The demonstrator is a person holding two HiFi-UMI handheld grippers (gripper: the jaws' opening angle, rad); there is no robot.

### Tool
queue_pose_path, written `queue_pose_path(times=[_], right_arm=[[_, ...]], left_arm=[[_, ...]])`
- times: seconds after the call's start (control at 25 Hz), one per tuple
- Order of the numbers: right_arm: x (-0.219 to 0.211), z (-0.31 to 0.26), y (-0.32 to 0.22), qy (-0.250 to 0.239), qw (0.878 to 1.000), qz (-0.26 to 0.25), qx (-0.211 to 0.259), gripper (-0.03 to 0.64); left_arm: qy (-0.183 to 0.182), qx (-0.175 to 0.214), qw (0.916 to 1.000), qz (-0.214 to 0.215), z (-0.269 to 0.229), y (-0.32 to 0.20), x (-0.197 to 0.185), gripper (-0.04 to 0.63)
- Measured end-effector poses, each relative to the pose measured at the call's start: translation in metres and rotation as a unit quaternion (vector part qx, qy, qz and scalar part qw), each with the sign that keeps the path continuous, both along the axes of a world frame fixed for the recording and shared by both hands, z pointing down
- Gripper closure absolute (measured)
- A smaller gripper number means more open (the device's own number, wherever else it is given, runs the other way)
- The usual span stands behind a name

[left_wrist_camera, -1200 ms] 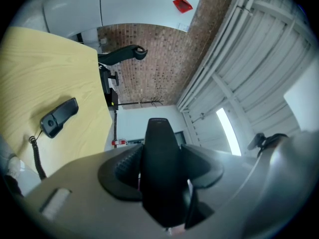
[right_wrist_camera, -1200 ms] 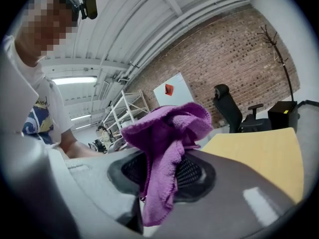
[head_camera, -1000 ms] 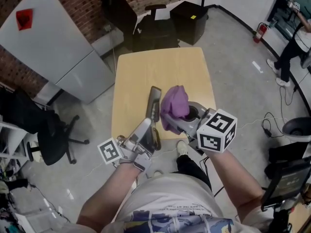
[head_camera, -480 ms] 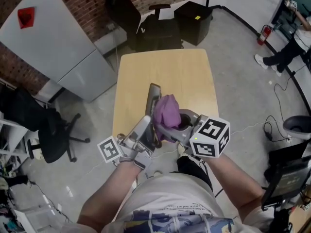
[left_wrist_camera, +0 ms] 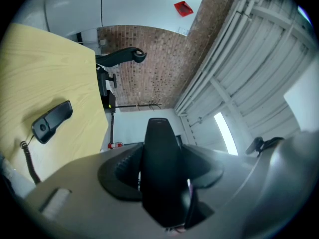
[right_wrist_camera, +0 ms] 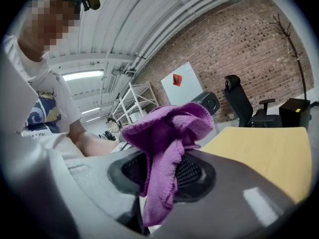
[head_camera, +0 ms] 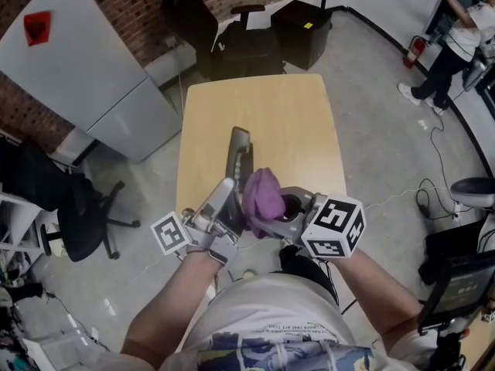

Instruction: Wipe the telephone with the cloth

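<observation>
The right claw (right_wrist_camera: pixel 162 176) is clamped on a purple cloth (right_wrist_camera: pixel 172 126). It pinches the cloth low, so a loose bunch stands above the jaws and a tail hangs below. The cloth is soft, light and floppy, so the bunched top is the part to press with. A firm pinch near its middle seems wise, lest friction drag it out. Just to its left, the left claw (left_wrist_camera: pixel 162 176) grips the telephone (left_wrist_camera: pixel 159 143), a dark, stiff slab standing up between the jaws. It is tilted upward over the worktop (head_camera: pixel 263 107), with the cloth close beside it. It looks like smooth hard plastic, probably light but slippery. A hold low on its narrow sides leaves the upper faces free for wiping, though a hard push could twist it in the jaws. Farther out, a black handset (left_wrist_camera: pixel 52 121) lies on the worktop, its coiled cord (left_wrist_camera: pixel 27 158) trailing back toward the claw. I judge that the cord may tug if the slab is swung.
</observation>
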State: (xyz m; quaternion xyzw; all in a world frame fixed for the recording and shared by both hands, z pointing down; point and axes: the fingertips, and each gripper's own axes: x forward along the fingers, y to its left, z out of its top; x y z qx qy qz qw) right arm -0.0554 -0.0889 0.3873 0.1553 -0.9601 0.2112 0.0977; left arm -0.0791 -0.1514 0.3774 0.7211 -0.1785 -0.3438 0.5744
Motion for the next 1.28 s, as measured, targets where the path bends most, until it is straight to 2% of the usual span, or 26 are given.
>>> queue_pose_path(times=[0.24,0.48,0.72,0.88,1.0,1.28], right_arm=[[0.002,-0.037,-0.009,-0.021,0.999,0.009,0.042,0.503],[-0.008,-0.049,0.005,-0.027,0.997,-0.017,0.075,0.503],[-0.020,-0.029,0.025,-0.003,0.997,-0.035,0.062,0.503],[-0.038,-0.008,0.055,0.023,0.998,-0.020,0.057,0.503],[-0.047,0.001,0.053,0.032,0.998,-0.015,0.052,0.502],[-0.016,0.018,0.038,0.048,0.998,0.025,0.031,0.503]], left_arm=[[-0.005,0.000,1.0000,0.003,0.006,-0.004,0.003,0.342],[-0.006,-0.005,1.0000,0.005,0.014,-0.004,0.013,0.342],[0.004,-0.007,1.0000,0.004,0.010,0.000,0.004,0.342],[0.016,-0.011,0.9996,0.018,0.014,0.029,-0.018,0.342],[0.016,-0.010,0.9997,0.012,0.011,0.031,-0.037,0.342],[0.012,-0.005,0.9996,0.023,0.011,0.035,-0.020,0.342]])
